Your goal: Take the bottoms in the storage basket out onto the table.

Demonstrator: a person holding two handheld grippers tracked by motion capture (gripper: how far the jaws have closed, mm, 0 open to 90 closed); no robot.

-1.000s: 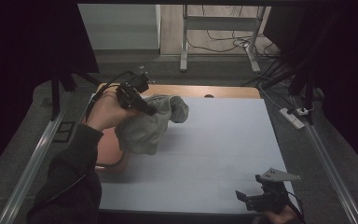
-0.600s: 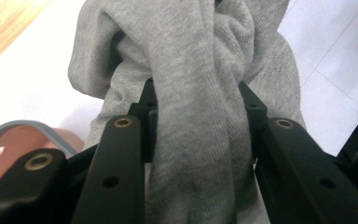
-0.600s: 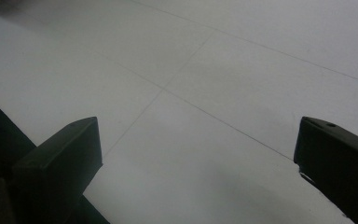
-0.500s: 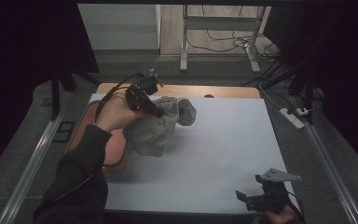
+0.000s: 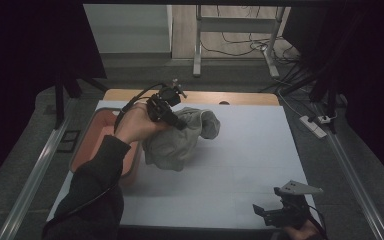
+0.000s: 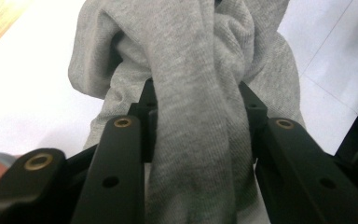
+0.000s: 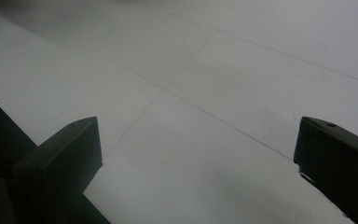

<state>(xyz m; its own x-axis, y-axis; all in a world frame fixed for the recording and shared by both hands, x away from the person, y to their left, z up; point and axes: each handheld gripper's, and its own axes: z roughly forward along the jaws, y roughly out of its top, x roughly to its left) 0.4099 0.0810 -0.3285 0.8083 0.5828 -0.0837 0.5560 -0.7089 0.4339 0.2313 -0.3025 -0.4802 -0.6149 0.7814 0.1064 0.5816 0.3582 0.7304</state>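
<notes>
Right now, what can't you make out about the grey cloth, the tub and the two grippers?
- Grey cloth: high view, what garment it is; it hangs bunched from the left gripper.
- Cloth's lower end: left gripper view, hidden behind the black jaws closed on it.
- Orange tub: high view, its contents; the sleeve and cloth cover part of it.
- Right gripper: high view, dim, with the hand cut by the bottom edge.

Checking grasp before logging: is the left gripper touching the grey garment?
Touching. The left gripper view shows the left gripper with both black jaws pressed against a bunched fold of the grey garment, no gap on either side.
</notes>
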